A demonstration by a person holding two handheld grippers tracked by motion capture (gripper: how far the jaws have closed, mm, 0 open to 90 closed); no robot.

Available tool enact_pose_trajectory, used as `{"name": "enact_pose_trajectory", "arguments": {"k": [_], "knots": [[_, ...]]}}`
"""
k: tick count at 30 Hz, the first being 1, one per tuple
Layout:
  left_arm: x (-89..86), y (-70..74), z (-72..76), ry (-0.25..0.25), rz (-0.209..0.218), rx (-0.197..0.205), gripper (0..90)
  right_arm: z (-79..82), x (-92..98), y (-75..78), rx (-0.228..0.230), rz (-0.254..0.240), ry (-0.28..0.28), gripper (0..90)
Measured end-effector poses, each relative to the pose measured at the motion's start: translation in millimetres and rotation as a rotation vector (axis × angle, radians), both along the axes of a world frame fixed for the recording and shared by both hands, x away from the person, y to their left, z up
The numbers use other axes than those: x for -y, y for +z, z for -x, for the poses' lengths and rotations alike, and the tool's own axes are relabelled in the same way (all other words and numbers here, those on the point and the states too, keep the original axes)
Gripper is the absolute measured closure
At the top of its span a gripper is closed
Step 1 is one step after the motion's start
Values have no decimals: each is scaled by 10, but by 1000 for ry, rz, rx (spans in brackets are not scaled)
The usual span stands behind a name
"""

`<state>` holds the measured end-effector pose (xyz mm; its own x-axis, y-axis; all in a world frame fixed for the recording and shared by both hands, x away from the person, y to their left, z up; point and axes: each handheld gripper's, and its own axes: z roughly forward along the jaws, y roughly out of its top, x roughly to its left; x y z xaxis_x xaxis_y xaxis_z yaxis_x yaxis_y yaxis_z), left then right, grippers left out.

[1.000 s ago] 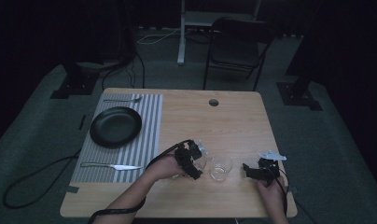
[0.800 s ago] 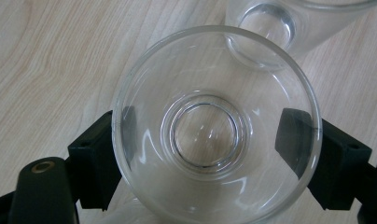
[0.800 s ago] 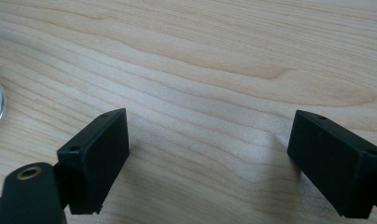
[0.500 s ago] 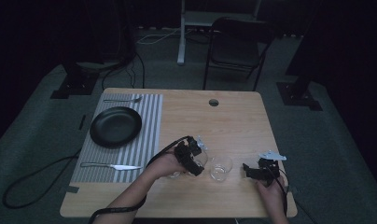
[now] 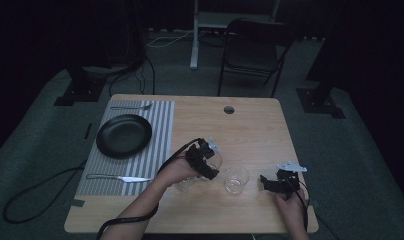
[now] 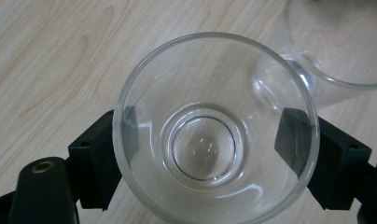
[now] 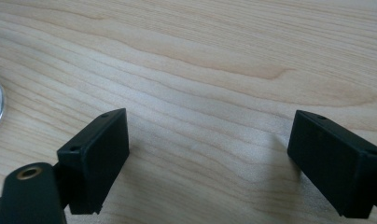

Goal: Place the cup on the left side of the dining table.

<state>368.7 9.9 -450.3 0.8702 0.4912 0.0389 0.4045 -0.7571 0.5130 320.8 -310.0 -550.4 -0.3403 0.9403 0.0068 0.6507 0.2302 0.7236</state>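
Glass tumbler (image 6: 214, 135) sits between the left gripper (image 6: 210, 140) fingers, pinched at its rim just over the wooden surface (image 6: 51, 56): clear, rigid, slick, breakable, so grip opposite walls gently. High view adds a second glass (image 5: 237, 179) just beside, and the right gripper (image 7: 210, 163), fingers spread, empty.

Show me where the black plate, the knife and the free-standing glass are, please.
Black plate (image 5: 124, 136), high view, its middle.
Knife (image 5: 121, 178), high view, mid-length, on the striped mat.
Free-standing glass (image 5: 237, 179), high view, its bowl, between the grippers.
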Motion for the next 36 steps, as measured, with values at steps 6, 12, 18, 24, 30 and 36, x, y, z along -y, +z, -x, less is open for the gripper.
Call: {"name": "enact_pose_trajectory", "arguments": {"k": [6, 12, 18, 24, 30, 36], "knots": [[1, -20, -53, 22, 17, 8, 190, 0, 0, 0, -1, 1, 0, 122], [-36, -20, -135, 46, 17, 13, 190, 0, 0, 0, -1, 0, -1, 123], [-145, -5, -215, 108, 32, 20, 190, 1, -2, 1, -2, -1, -2, 123], [-304, -3, -289, 158, 36, 21, 190, 5, -1, 1, 0, -1, 3, 134], [-439, 2, -326, 189, 30, 17, 190, 5, -2, 1, 0, -2, 2, 133], [-536, 44, -314, 206, 31, 24, 190, 5, -1, 1, 0, -1, 3, 133]]}}
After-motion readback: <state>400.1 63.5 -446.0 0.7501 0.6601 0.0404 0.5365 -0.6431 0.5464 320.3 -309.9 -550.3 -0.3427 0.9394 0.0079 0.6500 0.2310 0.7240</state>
